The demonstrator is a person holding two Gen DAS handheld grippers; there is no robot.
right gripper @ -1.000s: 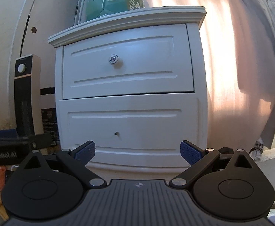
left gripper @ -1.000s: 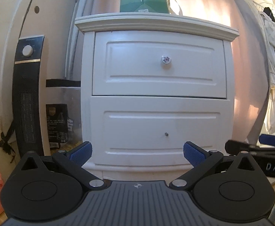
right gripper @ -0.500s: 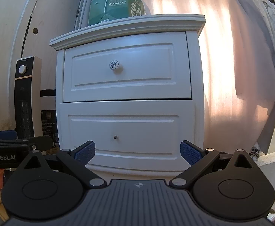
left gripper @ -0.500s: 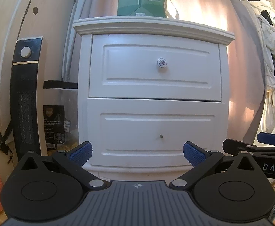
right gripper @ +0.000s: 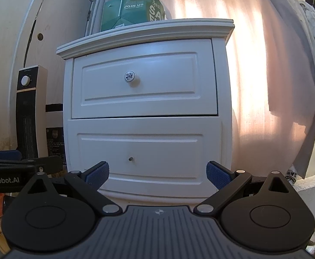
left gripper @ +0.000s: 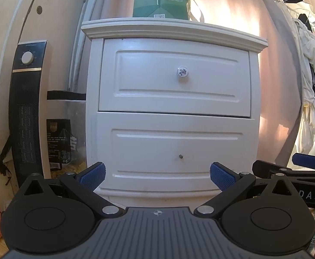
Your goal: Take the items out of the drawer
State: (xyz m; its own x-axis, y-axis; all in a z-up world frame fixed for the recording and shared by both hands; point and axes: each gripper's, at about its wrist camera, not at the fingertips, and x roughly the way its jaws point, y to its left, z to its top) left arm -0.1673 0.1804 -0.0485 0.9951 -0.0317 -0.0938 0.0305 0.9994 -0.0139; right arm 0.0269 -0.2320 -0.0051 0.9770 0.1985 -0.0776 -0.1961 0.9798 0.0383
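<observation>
Both drawers of the white nightstand (left gripper: 174, 112) are closed, so whatever is to come out lies hidden inside. The left gripper (left gripper: 157, 174) and right gripper (right gripper: 157, 173) hover low before the lower drawer (right gripper: 144, 149), jaws spread wide and empty, probably lining up on a knob; the upper drawer's knob (right gripper: 129, 76) looks easier to pinch.
</observation>
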